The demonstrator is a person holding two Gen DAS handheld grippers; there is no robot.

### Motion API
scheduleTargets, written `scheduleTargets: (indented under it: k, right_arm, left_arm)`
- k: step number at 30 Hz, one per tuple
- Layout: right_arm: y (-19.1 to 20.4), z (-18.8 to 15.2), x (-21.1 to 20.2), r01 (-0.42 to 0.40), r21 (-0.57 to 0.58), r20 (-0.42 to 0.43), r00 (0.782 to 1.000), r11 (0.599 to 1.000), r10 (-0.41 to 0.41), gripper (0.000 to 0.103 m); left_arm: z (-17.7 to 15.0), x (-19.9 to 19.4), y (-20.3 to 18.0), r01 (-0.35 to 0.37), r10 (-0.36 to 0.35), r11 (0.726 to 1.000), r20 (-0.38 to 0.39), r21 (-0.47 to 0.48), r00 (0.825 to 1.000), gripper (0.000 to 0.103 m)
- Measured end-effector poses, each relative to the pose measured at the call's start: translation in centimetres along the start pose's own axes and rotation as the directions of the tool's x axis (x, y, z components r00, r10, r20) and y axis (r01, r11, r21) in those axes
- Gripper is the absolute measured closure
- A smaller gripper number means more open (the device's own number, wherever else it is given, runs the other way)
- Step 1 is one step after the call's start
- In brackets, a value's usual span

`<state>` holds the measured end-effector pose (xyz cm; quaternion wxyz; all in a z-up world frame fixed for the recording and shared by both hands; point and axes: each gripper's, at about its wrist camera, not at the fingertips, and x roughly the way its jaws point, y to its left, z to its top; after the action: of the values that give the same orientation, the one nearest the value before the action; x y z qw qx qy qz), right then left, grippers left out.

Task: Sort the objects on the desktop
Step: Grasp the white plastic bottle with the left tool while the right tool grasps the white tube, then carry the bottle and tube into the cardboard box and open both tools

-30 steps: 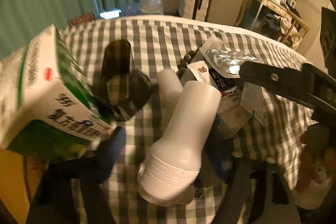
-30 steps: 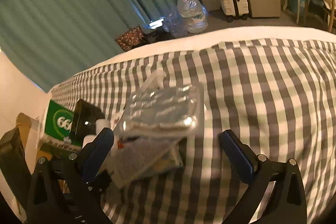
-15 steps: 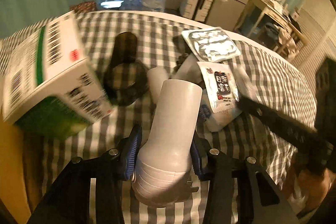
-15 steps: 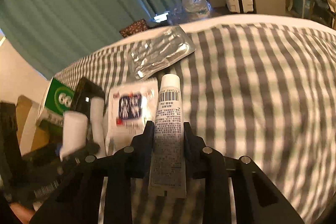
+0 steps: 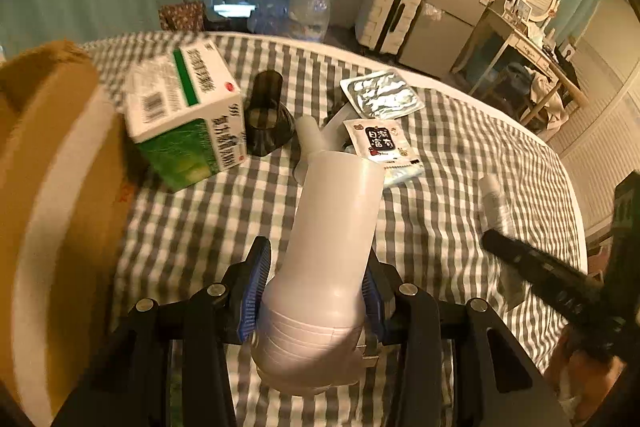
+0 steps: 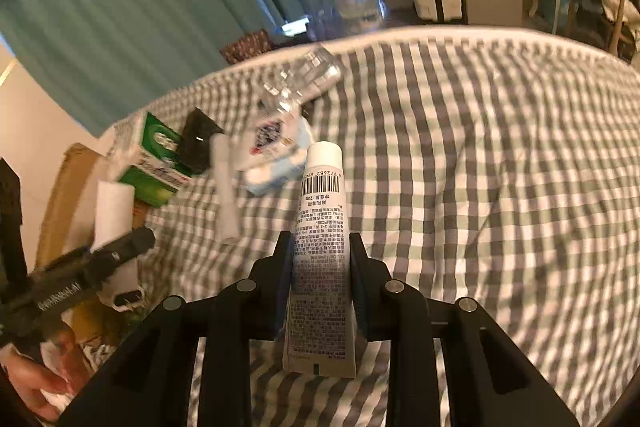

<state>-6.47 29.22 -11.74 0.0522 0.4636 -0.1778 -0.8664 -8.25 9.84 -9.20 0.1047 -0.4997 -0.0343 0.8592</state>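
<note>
Currently we hold one item per hand, both clear of the checked cloth (image 6: 500,167). Left gripper (image 5: 312,291) is clenched around the white bottle (image 5: 332,227) at its wide base (the steadiest girth, we judge). Right gripper (image 6: 322,267) pinches the tube (image 6: 322,235) mid-body, cap forward. Green box (image 5: 188,123), sachet (image 5: 380,143) and foil pack (image 5: 380,93) remain unsorted beside the cardboard box (image 5: 48,187), likely the destination.
</note>
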Motion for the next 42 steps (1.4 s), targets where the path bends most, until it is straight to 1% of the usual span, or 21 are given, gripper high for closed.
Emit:
scheduleTargets:
  k: [6,10,13,15,16,18,20,23,24,26,27,29,30,31,32,34,37,38,40,41,42]
  right_arm:
    - [3.3,-0.7,-4.7,0.019,-0.060,0.078,0.997,0.998,-0.015,0.077]
    - [5.7,-1.9,-7.9,0.030,-0.103,0.132,0.991,0.994,-0.016,0.077]
    - [7.4,-2.9,-9.7,0.028,-0.135,0.172,0.985,0.990,-0.004,0.077]
    - [8.7,-3.3,-10.4,0.046,-0.172,0.189,0.982,0.984,-0.013,0.077]
    - [9.6,-3.5,-10.7,0.062,-0.194,0.195,0.980,0.979,-0.024,0.077]
    - [11.0,-3.7,-11.0,0.064,-0.224,0.199,0.980,0.973,-0.019,0.077]
    - [12.3,-3.6,-11.7,0.057,-0.248,0.205,0.979,0.967,-0.005,0.077]
    - [15.3,-2.9,-12.7,0.016,-0.283,0.216,0.975,0.959,0.047,0.077]
    - [16.3,-2.6,-12.9,0.000,-0.294,0.213,0.975,0.956,0.066,0.077]
    - [18.0,-2.2,-13.0,-0.027,-0.316,0.210,0.973,0.948,0.098,0.077]
    - [19.3,-2.1,-13.0,-0.046,-0.329,0.207,0.971,0.943,0.120,0.077]
    - [22.4,-1.4,-12.3,-0.090,-0.358,0.188,0.968,0.929,0.167,0.077]
    - [23.8,-1.4,-11.8,-0.109,-0.370,0.178,0.966,0.922,0.186,0.077]
    - [25.1,-1.2,-11.2,-0.130,-0.383,0.164,0.965,0.915,0.206,0.077]
    - [26.0,-1.2,-10.7,-0.144,-0.390,0.154,0.964,0.909,0.219,0.077]
    - [29.0,-1.0,-8.7,-0.176,-0.415,0.115,0.963,0.893,0.243,0.077]
    - [32.1,-1.2,-6.1,-0.216,-0.430,0.068,0.960,0.876,0.271,0.077]
    - [32.9,-1.4,-5.4,-0.230,-0.432,0.052,0.959,0.872,0.279,0.077]
    - [34.9,-1.6,-3.3,-0.252,-0.440,0.018,0.957,0.862,0.289,0.077]
    - [35.4,-1.6,-2.7,-0.253,-0.442,0.011,0.958,0.861,0.287,0.077]
    - [36.0,-1.6,-1.8,-0.251,-0.443,0.004,0.960,0.860,0.282,0.077]
  left_arm:
    - [-1.3,-4.8,0.4,0.001,0.000,1.000,0.068,-0.011,0.998,0.059]
    - [-1.9,-7.2,1.1,-0.033,0.036,0.999,0.101,-0.038,0.994,0.059]
    - [-2.4,-9.1,2.0,-0.014,0.024,0.998,0.136,-0.069,0.990,0.059]
    - [-2.5,-10.2,2.6,-0.005,0.018,0.996,0.161,-0.086,0.987,0.059]
    - [-2.5,-11.1,3.0,-0.001,0.018,0.996,0.178,-0.091,0.984,0.059]
    - [-2.2,-12.4,3.8,0.001,0.021,0.995,0.216,-0.098,0.976,0.059]
    - [-1.8,-14.2,4.8,-0.005,0.032,0.995,0.263,-0.104,0.964,0.059]
    - [-1.1,-17.0,7.0,-0.020,0.062,0.992,0.338,-0.127,0.939,0.059]
    - [-1.0,-17.7,7.8,-0.025,0.070,0.991,0.350,-0.133,0.934,0.059]
    - [-1.2,-19.2,10.1,-0.055,0.114,0.985,0.369,-0.165,0.923,0.059]
    - [-1.3,-19.6,11.1,-0.078,0.144,0.979,0.375,-0.187,0.916,0.059]
    - [-1.8,-20.3,13.4,-0.138,0.231,0.957,0.378,-0.257,0.896,0.059]
    - [-2.1,-20.4,14.4,-0.154,0.258,0.945,0.371,-0.287,0.892,0.059]
    - [-2.3,-20.1,15.8,-0.164,0.280,0.931,0.351,-0.325,0.893,0.059]
    - [-2.4,-19.8,16.8,-0.168,0.291,0.921,0.333,-0.352,0.897,0.059]
    - [-2.6,-19.1,18.7,-0.170,0.308,0.895,0.298,-0.412,0.904,0.059]
    - [-2.7,-18.0,20.9,-0.136,0.285,0.877,0.269,-0.462,0.920,0.059]
    - [-2.8,-17.8,21.0,-0.134,0.286,0.872,0.268,-0.470,0.920,0.059]
    - [-2.8,-17.6,21.5,-0.144,0.304,0.865,0.276,-0.480,0.912,0.059]
    - [-2.9,-17.6,21.6,-0.149,0.313,0.863,0.279,-0.484,0.908,0.059]
    - [-2.8,-17.4,22.0,-0.149,0.313,0.861,0.276,-0.486,0.909,0.059]
